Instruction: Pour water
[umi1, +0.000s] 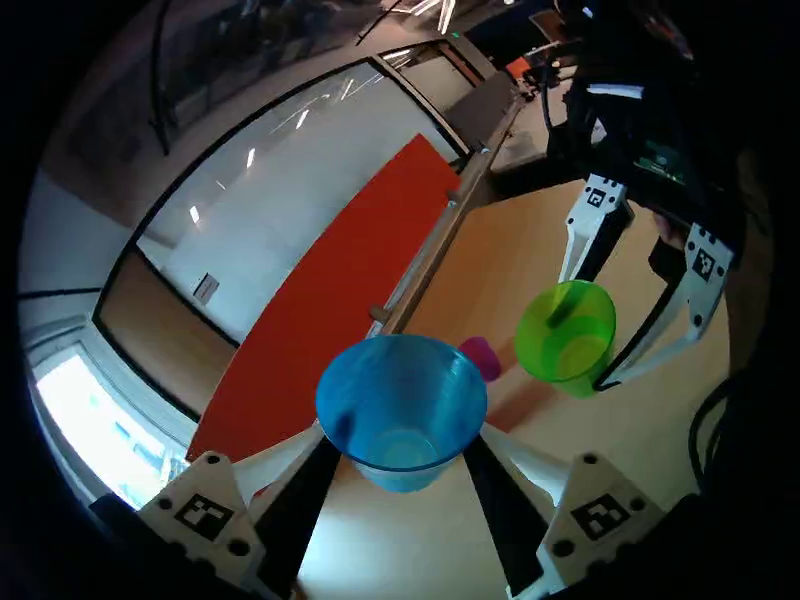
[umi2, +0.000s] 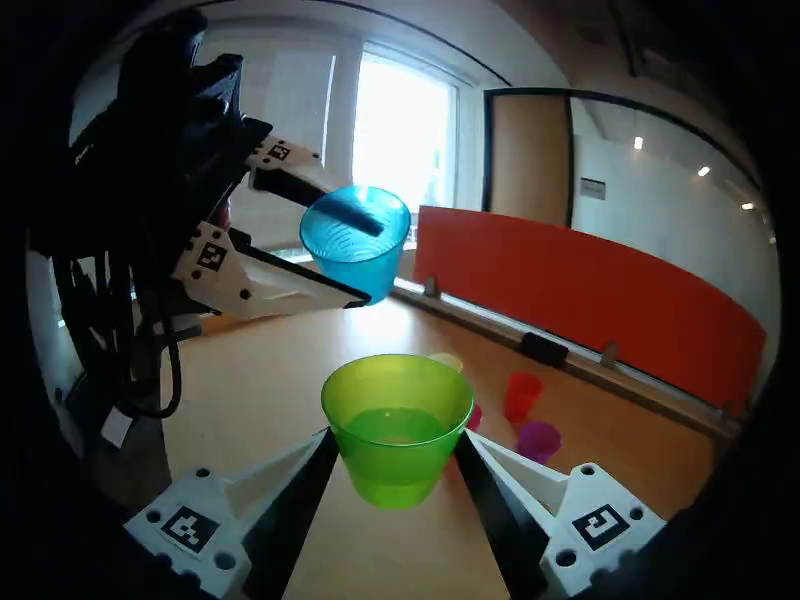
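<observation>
My left gripper (umi1: 400, 445) is shut on a blue translucent cup (umi1: 400, 405), held upright above the wooden table (umi1: 520, 260). My right gripper (umi2: 397, 455) is shut on a green translucent cup (umi2: 397, 425) holding water about a third of the way up. In the left gripper view the green cup (umi1: 565, 338) hangs to the right of the blue cup and a little beyond it, between the right gripper's (umi1: 585, 335) white fingers. From the right gripper view, the blue cup (umi2: 355, 242) sits higher and farther off, clamped by the left gripper (umi2: 365, 262).
Small cups stand on the table (umi2: 250, 400) past the green cup: an orange one (umi2: 521, 395), a purple one (umi2: 538, 438) and a yellow rim (umi2: 447, 360). A red partition (umi2: 600, 290) runs along the table's far edge. Dark cables (umi2: 110, 330) hang at the left.
</observation>
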